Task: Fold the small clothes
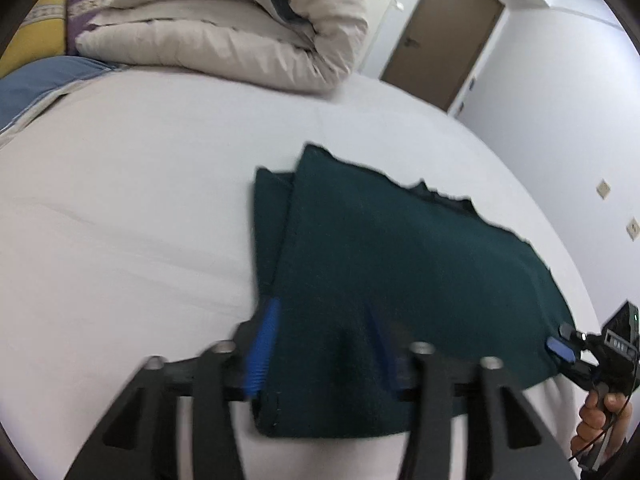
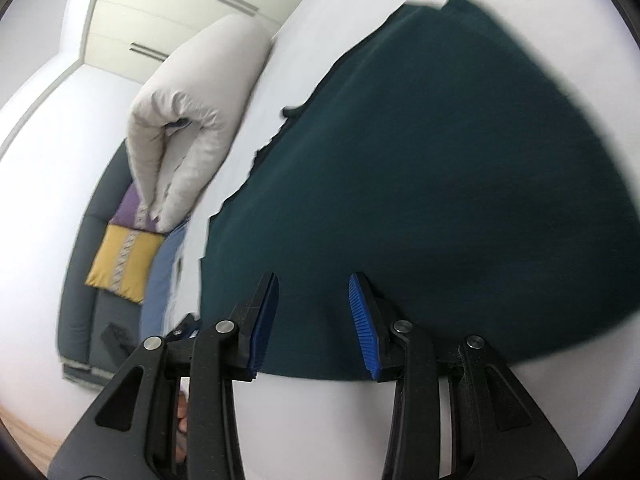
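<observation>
Left wrist: dark green garment (image 1: pixel 400 264) drapes over left tool (image 1: pixel 324 344), spread; rolled duvet (image 1: pixel 232 28) behind.

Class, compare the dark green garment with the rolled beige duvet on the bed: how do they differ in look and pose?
The dark green garment is deep and dark in colour; the beige duvet is pale. The garment lies flat and thin in folded layers, while the duvet is puffy and rolled into a thick bundle. The garment lies near, under the claws; the duvet lies at the far end, by the cushions. Both are folded fabric resting on the white bed sheet.
</observation>
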The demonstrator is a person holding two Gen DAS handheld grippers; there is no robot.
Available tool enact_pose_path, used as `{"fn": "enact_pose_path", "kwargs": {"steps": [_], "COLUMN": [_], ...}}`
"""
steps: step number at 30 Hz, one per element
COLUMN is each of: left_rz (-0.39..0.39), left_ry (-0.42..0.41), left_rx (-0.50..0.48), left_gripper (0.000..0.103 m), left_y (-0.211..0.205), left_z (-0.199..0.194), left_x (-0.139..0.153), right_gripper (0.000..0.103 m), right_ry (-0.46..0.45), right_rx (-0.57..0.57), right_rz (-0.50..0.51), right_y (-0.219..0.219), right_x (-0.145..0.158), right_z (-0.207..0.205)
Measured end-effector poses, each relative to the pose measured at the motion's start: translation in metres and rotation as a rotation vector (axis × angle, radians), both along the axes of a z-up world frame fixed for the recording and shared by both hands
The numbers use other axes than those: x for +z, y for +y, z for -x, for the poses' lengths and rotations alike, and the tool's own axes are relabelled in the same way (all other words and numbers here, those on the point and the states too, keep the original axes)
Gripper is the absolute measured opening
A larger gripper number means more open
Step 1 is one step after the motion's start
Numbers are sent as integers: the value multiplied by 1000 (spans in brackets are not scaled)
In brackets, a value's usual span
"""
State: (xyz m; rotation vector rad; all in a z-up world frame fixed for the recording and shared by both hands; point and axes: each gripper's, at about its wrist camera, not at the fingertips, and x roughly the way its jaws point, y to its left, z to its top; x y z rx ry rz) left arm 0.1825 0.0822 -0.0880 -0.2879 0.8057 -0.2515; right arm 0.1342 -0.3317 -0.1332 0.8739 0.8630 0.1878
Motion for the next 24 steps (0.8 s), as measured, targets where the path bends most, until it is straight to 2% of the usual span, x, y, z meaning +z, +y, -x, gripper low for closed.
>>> {"fn": "enact_pose_path", "kwargs": {"steps": [2, 5, 7, 8, 9, 13, 14, 15, 20, 21, 24], "left_rz": [-12, -58, -35, -33, -34, -84, -90, -96, -129, -133, -132], "left_ry": [-12, 17, 29, 36, 42, 35, 34, 32, 31, 31, 38], "left_rx": [11, 19, 24, 23, 11, -18, -20, -22, -44, -52, -66], "left_gripper": [70, 70, 68, 61, 49, 30, 26, 22, 8, 7, 7], "left_y": [2, 4, 8, 9, 7, -2, -2, -2, 0, 0, 1], "left_z": [2, -2, -4, -4, -5, 2, 4, 5, 9, 11, 14], "left_x": [2, -4, -9, -11, -14, -18, -18, -18, -19, -19, -21], "right_gripper": [38, 50, 56, 60, 60, 59, 54, 43, 14, 10, 8], "right_ry": [-31, -36, -29, -14, 7, 54, 67, 76, 94, 93, 87], "right_rx": [-65, -181, -226, -227, -214, -146, -132, -126, -141, -140, -137], "right_rz": [91, 236, 377, 414, 444, 583, 607, 614, 640, 646, 671], "right_y": [-15, -34, -39, -39, -39, -26, -23, -24, -32, -31, -29], "right_x": [16, 34, 43, 43, 41, 32, 28, 24, 16, 17, 22], "right_z": [13, 27, 31, 30, 28, 21, 20, 25, 34, 35, 40]}}
